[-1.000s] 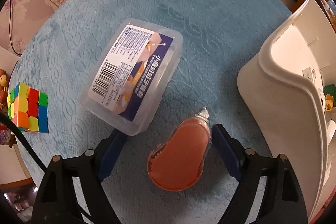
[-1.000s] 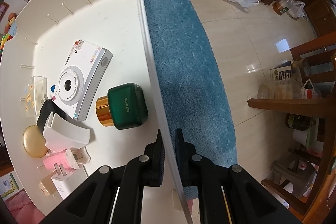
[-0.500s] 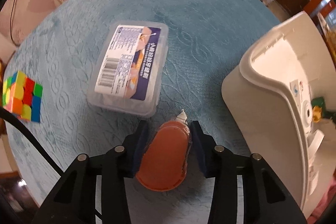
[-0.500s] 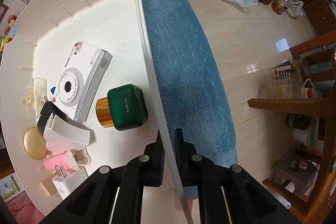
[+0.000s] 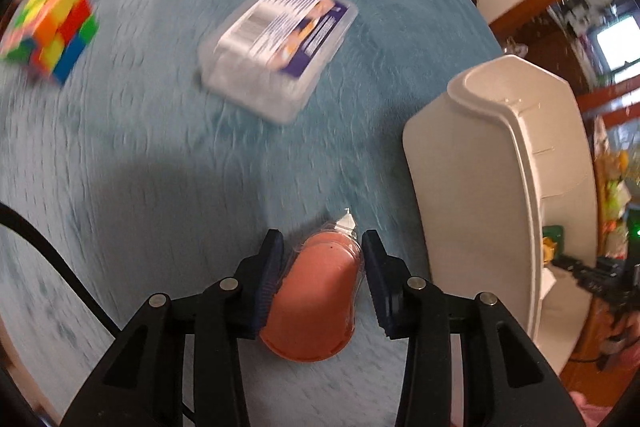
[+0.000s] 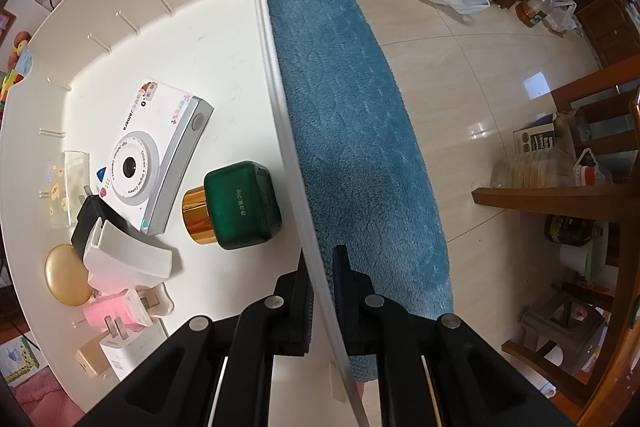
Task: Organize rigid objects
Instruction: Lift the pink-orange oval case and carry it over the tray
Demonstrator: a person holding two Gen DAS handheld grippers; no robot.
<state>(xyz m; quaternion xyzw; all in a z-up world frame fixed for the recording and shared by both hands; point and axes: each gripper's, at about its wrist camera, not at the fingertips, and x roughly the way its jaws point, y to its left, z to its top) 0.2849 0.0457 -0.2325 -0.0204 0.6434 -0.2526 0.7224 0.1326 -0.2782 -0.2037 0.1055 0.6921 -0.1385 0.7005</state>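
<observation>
mid-task: bin partly filled, three items still outside it.
your left gripper fingers are clamping the orange correction tape just beside the white bin; your right gripper fingers are pinching the bin wall. camera and green jar are sitting inside; clear box and cube are waiting on the bench.

Cube probably left of box.
</observation>
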